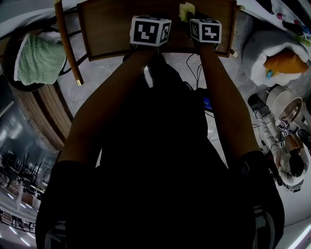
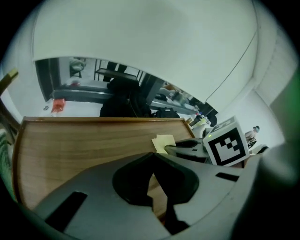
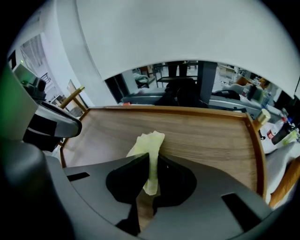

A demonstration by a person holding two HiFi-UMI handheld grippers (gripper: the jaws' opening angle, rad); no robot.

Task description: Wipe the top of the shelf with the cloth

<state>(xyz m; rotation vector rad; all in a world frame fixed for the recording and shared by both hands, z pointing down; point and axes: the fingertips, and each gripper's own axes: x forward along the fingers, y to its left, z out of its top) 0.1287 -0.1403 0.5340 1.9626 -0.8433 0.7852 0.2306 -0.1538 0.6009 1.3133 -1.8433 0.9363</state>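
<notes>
From the head view, both arms stretch forward over the shelf (image 1: 107,29), its wooden top bare and rimmed. The left gripper (image 1: 150,30) and right gripper (image 1: 205,30) sit side by side at its near edge, marker cubes up. A scrap of pale yellow cloth (image 1: 186,9) peeks out just past the right one. Off to the left, a green knitted piece (image 1: 41,61) lies on a round wooden seat.

Over to the left gripper view: the left gripper (image 2: 153,157) has its jaws pinched together with nothing caught between them, only wood grain beyond. The cloth (image 2: 164,142) lies on the shelf (image 2: 84,140), just beside the right gripper (image 2: 225,146).

Now the right gripper view: the right gripper (image 3: 151,158) is clamped on the cloth (image 3: 149,147), a yellow fold standing up between the jaws and drooping onto the shelf (image 3: 206,136).
</notes>
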